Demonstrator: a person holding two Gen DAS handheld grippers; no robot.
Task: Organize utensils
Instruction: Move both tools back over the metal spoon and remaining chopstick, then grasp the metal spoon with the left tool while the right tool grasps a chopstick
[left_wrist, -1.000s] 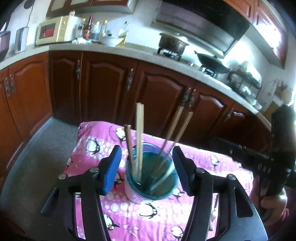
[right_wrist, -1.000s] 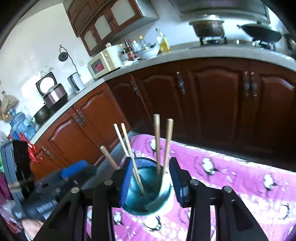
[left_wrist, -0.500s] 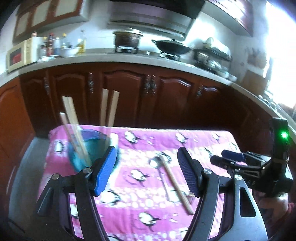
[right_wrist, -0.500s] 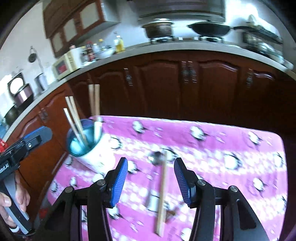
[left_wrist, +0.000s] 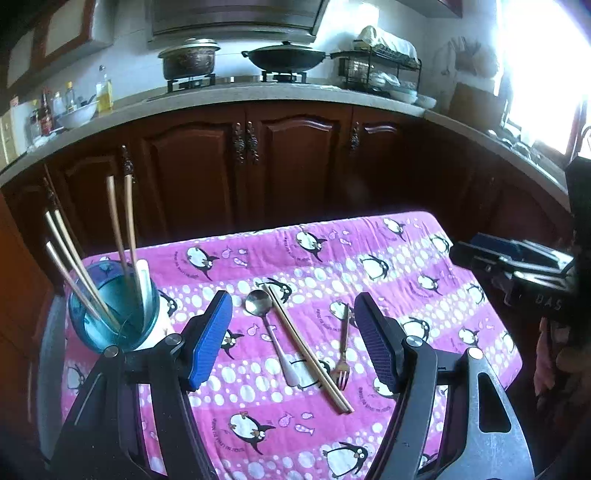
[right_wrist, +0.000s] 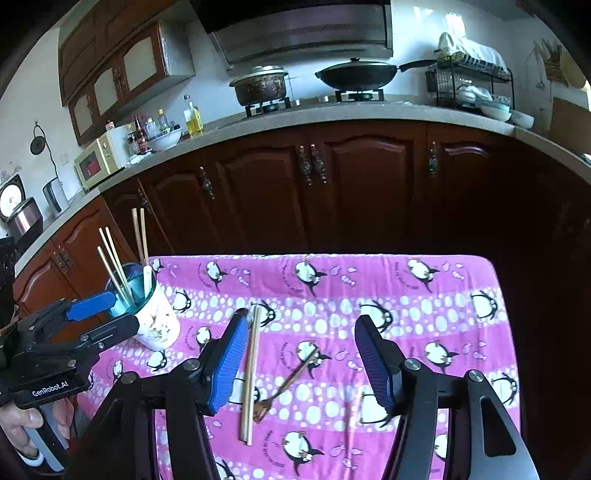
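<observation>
A white cup with a teal inside (left_wrist: 114, 317) stands at the table's left end and holds several chopsticks and a white handle; it also shows in the right wrist view (right_wrist: 153, 319). A spoon (left_wrist: 271, 334), a pair of chopsticks (left_wrist: 306, 350) and a small fork (left_wrist: 343, 354) lie on the pink penguin cloth (left_wrist: 424, 288). My left gripper (left_wrist: 293, 339) is open and empty above them. My right gripper (right_wrist: 299, 360) is open and empty over the chopsticks (right_wrist: 250, 376) and fork (right_wrist: 288, 384). The left gripper also shows at the left of the right wrist view (right_wrist: 70, 332).
Dark wooden cabinets (right_wrist: 332, 192) and a counter with a pot (right_wrist: 260, 86), a wok (right_wrist: 356, 75) and a dish rack (right_wrist: 472, 85) run behind the table. A microwave (right_wrist: 98, 160) sits at the left. The cloth's edges drop off at the far and right sides.
Both grippers pulled back and swung right, away from the cup, and now hover over the loose spoon, chopsticks and fork. Both stay open.
</observation>
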